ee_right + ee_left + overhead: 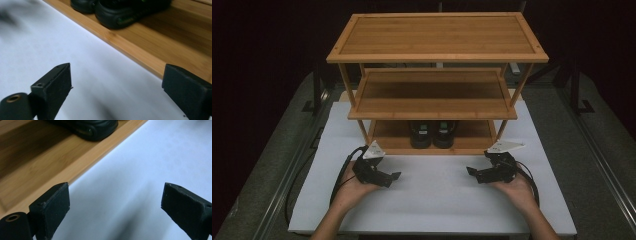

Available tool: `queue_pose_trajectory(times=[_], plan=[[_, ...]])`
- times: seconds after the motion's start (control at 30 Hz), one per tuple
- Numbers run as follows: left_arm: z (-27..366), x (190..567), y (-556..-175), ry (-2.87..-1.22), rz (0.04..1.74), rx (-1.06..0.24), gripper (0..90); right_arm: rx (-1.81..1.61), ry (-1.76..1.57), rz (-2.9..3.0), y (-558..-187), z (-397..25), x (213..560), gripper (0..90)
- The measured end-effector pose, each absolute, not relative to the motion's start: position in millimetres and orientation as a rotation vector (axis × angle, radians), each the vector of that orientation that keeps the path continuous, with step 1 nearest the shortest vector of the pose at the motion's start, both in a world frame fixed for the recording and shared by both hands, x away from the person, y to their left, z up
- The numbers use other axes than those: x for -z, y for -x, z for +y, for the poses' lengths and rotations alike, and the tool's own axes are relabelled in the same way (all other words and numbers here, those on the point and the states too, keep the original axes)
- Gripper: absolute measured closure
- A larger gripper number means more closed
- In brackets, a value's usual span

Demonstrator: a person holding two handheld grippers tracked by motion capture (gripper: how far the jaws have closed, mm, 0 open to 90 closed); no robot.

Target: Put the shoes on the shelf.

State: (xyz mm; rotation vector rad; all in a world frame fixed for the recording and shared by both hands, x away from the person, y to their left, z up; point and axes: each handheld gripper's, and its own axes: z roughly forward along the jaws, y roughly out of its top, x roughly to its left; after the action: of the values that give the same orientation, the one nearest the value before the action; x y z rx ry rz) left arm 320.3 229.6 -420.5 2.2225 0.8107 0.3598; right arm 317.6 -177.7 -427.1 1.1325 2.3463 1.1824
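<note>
Black shoes (432, 134) sit mid bottom shelf of the bamboo rack (437, 35), toes outward; left gripper (393, 176) and right gripper (471, 172) flank them equally, jaws apart, empty.

Bamboo-brown striped shelf rack (437, 35); black shoes (432, 134) with green accents; white table (437, 200); black grippers, grey plates.

Pair of black shoes (432, 134) on bottom tier of three-tier bamboo shelf rack (437, 90), side by side, touching, centred, toes toward the person. Dark rounded toe caps, small green marks on top. Partly shadowed under middle tier. Rack stands upright on white table mat (432, 200); top and middle tiers bare.
</note>
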Motion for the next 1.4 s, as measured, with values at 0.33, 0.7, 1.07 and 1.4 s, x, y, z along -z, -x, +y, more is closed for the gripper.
queue_pose_trajectory(times=[0.33, 0.7, 1.07, 1.4], plan=[[262, 424, -293, -2.203, 0.859, -0.366, 2.0, -1.157, -1.198, 2.300, -295, -207, 436, 2.8], [299, 435, -271, -2.213, 0.923, -0.418, 2.0, -1.104, -1.283, 2.203, -267, -243, 447, 2.7], [323, 446, -265, -2.223, 0.992, -0.434, 2.0, -1.017, -1.365, 2.185, -251, -270, 455, 2.7], [327, 452, -265, -2.201, 0.985, -0.416, 1.5, -0.946, -1.378, 2.210, -252, -271, 458, 2.8]])
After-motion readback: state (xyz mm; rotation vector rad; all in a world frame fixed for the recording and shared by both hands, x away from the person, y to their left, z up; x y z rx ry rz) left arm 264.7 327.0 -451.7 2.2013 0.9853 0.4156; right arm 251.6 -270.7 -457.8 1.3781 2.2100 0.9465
